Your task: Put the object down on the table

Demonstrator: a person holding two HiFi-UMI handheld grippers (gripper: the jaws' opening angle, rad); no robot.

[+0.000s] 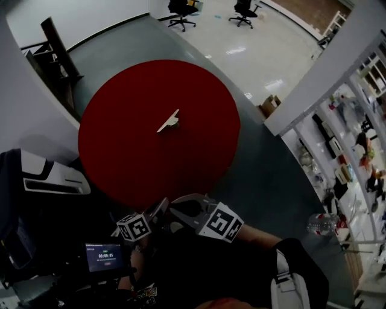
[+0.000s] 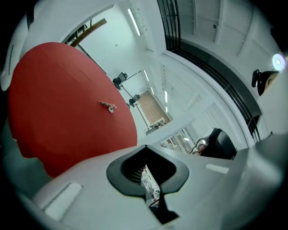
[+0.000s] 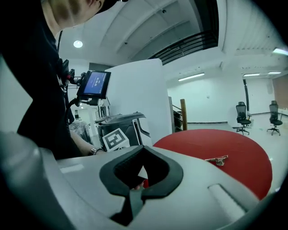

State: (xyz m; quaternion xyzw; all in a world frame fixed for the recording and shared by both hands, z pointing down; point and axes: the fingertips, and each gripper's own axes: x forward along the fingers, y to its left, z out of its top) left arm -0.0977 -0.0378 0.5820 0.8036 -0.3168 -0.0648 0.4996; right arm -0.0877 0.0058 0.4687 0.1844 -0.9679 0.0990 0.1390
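A small pale flat object [image 1: 169, 122] lies alone near the middle of the round red table [image 1: 120, 151]. It also shows in the left gripper view [image 2: 107, 106] and the right gripper view [image 3: 217, 159]. Both grippers hang close to the person's body, off the table's near edge and well back from the object. My left gripper [image 1: 161, 210] has its jaws together with nothing between them [image 2: 145, 146]. My right gripper [image 1: 177, 208] is shut and empty too [image 3: 144, 147]. The two grippers' tips nearly meet.
A small screen with a timer [image 1: 105, 256] sits low at the left, above it a white and grey device [image 1: 51, 176]. Shelves with goods [image 1: 353, 151] run along the right, past a white partition [image 1: 325, 72]. Office chairs [image 1: 183, 12] stand far back. A plastic bottle [image 1: 319, 224] lies on the floor.
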